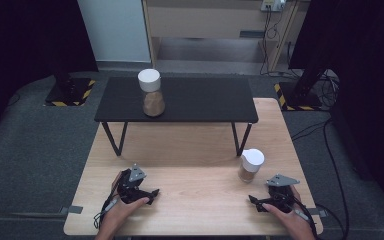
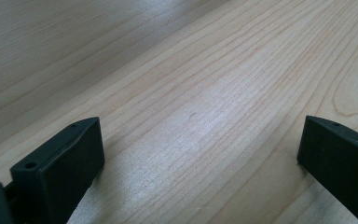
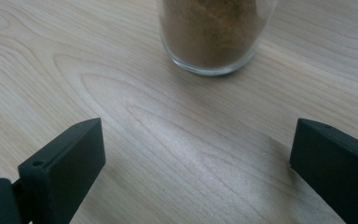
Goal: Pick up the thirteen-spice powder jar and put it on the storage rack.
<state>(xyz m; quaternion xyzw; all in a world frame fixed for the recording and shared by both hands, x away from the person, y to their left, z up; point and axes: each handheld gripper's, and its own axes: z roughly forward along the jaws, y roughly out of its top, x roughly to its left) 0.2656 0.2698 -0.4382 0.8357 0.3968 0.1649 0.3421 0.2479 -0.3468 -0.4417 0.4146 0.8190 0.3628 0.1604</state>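
Two glass jars of brown powder with white lids are in the high view. One jar (image 1: 152, 93) stands on the black raised shelf (image 1: 205, 100) at its left part. The other jar (image 1: 250, 165) stands on the wooden table (image 1: 195, 200) at the right, and its base (image 3: 213, 37) fills the top of the right gripper view. My right gripper (image 1: 252, 201) rests on the table just in front of that jar, jaws open and empty (image 3: 196, 158). My left gripper (image 1: 152, 195) rests at the front left, open over bare wood (image 2: 200, 154).
The black shelf stands on thin legs (image 1: 112, 140) across the back of the table. Cables (image 1: 330, 165) trail over the grey floor to the right. Black stands with yellow-striped bases (image 1: 70, 92) flank the table's far corners.
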